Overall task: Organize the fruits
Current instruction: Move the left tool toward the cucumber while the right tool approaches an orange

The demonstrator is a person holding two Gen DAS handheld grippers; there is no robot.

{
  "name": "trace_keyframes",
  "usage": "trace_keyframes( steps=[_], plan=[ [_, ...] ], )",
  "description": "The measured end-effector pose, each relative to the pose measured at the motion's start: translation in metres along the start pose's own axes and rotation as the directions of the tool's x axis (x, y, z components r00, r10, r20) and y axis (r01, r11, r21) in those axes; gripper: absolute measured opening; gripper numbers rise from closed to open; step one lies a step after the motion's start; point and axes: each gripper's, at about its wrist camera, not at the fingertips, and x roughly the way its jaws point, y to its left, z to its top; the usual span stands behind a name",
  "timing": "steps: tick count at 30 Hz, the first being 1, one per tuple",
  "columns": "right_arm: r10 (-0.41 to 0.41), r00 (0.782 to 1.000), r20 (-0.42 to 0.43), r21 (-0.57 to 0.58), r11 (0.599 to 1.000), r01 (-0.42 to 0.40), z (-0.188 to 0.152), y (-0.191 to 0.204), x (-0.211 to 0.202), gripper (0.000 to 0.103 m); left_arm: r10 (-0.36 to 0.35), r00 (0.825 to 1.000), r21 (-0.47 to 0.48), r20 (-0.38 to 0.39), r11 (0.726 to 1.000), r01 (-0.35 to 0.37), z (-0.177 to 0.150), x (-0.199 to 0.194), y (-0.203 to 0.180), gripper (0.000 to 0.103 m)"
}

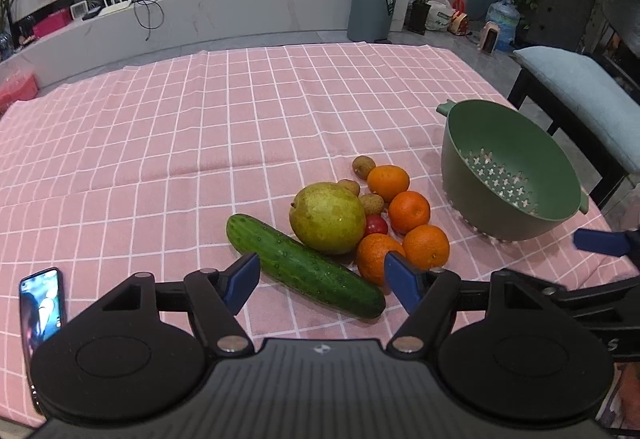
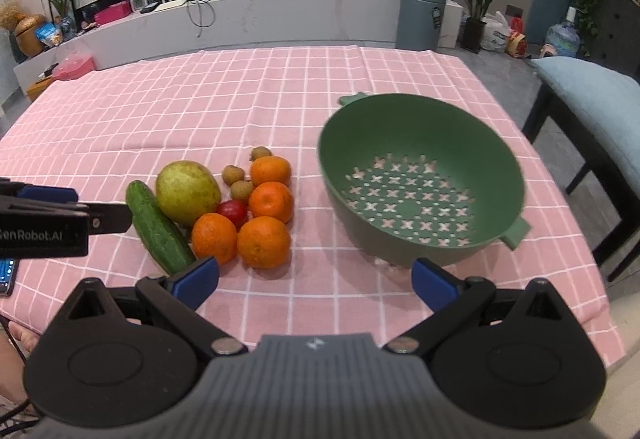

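Both tongs (image 1: 322, 281) (image 2: 316, 281) gape near the fruit pile (image 2: 240, 207).

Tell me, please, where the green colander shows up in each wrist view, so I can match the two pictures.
Left wrist view: the green colander sits at the right, empty, on the pink checked cloth, right of the fruit pile.
Right wrist view: the green colander sits right of centre, empty, just beyond the open right gripper.
Shared landmark: the large pear, lying between the cucumber and the oranges in both views.
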Motion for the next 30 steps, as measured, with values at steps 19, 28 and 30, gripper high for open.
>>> trace_keyframes(
  steps=[19,28,30],
  plan=[
    [0.072,0.996,-0.05,0.087,0.994,-0.067,0.004,0.016,0.07,0.051,-0.115,0.989,-0.362,-0.096,0.929,0.072,-0.011,0.062,0.06,0.07],
    [0.105,0.993,-0.044,0.14,0.985,-0.098,0.005,0.008,0.085,0.051,-0.109,0.983,-0.426,-0.149,0.904,0.036,-0.008,0.083,0.054,0.07],
    [0.119,0.992,-0.043,0.146,0.983,-0.112,0.005,0.007,0.088,0.051,-0.113,0.98,-0.435,-0.165,0.9,0.031,-0.008,0.088,0.051,0.07]
  ],
)
